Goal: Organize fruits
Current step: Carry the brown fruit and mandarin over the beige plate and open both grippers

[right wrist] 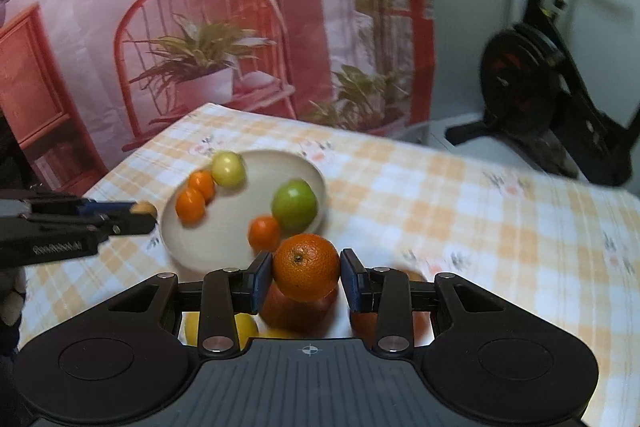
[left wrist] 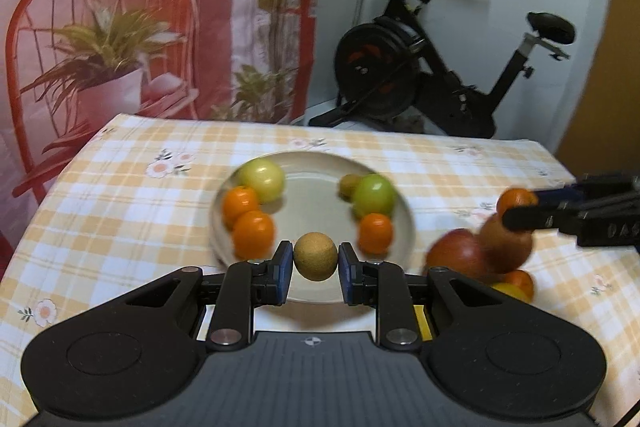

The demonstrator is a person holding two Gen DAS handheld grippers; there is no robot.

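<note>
Left gripper point(left wrist: 315, 261): bottom centre; blue-padded fingers point(left wrist: 285, 269) pressed on a tan round fruit point(left wrist: 315, 261) from both sides.
Plate point(left wrist: 404, 227): pale, round, mid-counter, behind the held fruit.
Plate, 9 o'clock side: yellow-green apple point(left wrist: 262, 179) with two oranges point(left wrist: 253, 239) touching below it.
Plate, 3 o'clock side: green apple point(left wrist: 374, 197), a small brownish fruit point(left wrist: 349, 185) at its 10 o'clock, another orange point(left wrist: 375, 233) at its 6 o'clock.
Right gripper point(left wrist: 520, 211): reaching in from 3 o'clock, clamping an orange fruit point(left wrist: 516, 199).
Loose pile point(left wrist: 480, 259): reddish and orange fruits on the counter point(left wrist: 120, 195) beneath it, blurred.
Counter cover: yellow-and-white check with small flowers.
Background: exercise bike point(left wrist: 432, 67) at 1 o'clock; printed pink backdrop point(left wrist: 120, 7) at 11 o'clock.
</note>
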